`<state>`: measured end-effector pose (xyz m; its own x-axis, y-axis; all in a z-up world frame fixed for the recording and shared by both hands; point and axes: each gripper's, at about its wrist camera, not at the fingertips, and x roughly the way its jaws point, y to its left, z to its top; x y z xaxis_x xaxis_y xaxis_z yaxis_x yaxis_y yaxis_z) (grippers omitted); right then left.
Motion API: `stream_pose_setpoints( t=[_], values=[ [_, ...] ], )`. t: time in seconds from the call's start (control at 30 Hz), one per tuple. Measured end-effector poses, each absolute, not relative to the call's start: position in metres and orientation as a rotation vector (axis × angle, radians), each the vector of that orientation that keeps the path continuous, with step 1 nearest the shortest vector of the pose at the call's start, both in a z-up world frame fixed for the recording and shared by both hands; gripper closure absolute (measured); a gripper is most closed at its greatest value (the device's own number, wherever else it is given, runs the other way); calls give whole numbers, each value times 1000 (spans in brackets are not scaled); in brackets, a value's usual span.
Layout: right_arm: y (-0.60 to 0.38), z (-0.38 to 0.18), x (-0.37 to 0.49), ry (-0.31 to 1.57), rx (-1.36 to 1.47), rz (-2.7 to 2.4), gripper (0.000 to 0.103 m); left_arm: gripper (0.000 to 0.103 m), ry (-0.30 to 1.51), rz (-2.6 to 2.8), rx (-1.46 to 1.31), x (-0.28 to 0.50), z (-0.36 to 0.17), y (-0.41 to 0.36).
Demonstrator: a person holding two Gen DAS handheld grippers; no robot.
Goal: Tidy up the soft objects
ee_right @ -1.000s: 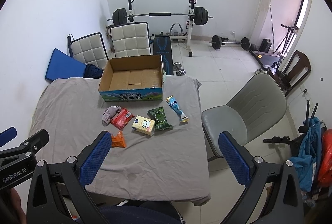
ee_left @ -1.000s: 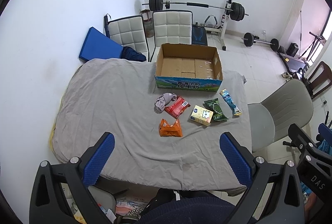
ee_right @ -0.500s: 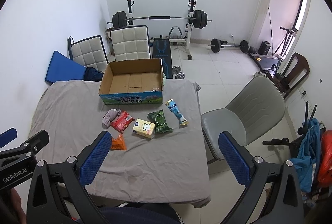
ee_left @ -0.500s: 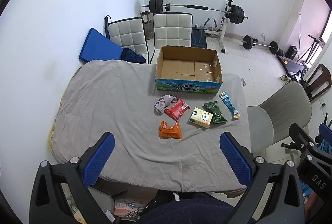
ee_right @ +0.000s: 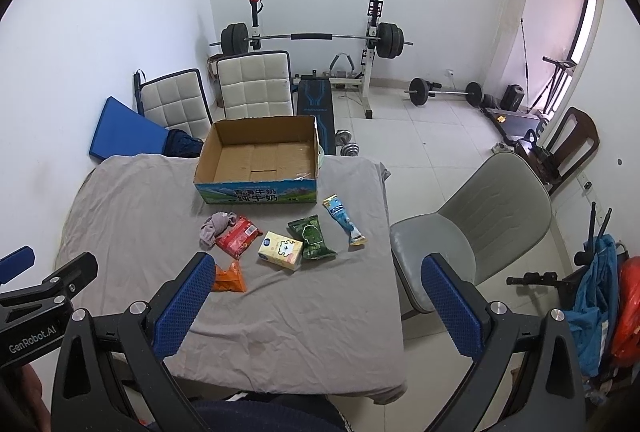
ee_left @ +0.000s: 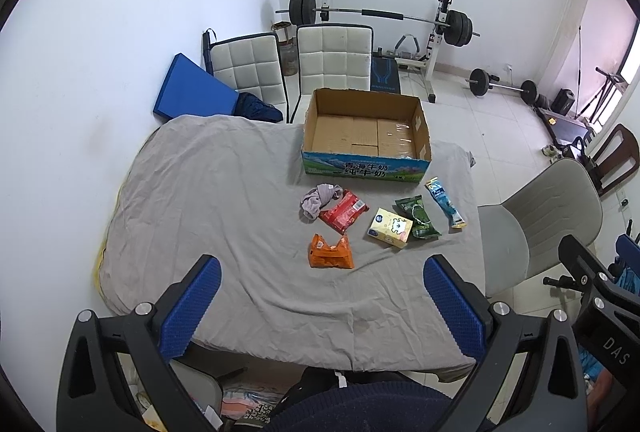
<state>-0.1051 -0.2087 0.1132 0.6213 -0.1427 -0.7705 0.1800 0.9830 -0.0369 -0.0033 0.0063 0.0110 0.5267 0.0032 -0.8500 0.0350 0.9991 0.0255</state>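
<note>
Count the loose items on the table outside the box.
6: grey cloth beside red packet, orange packet nearest, yellow pack, green packet, blue packet rightmost. Cardboard box looks empty.

On the grey-clothed tabletop (ee_left: pixel 208 192), an open cardboard box (ee_left: pixel 366 136) sits at the far side, with a crumpled grey cloth (ee_left: pixel 318 199), red packet (ee_left: pixel 344 211), orange packet (ee_left: pixel 331 252), yellow carton (ee_left: pixel 391 227), green packet (ee_left: pixel 417 217) and blue sachet (ee_left: pixel 445 203) before it.

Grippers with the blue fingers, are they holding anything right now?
No. The left gripper and right gripper are both open and empty, above the table's near edge.
</note>
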Motion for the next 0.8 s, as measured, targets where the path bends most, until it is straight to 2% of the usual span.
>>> stream_pose_setpoints(
  t=[0.6,0.8],
  values=[
    [-204,112,-96,891,45,-172,0,0,1017,-22,36,-2,9,10],
    [-215,97,-72,940,68,-170,0,0,1029,-25,25,16,2,10]
  ],
)
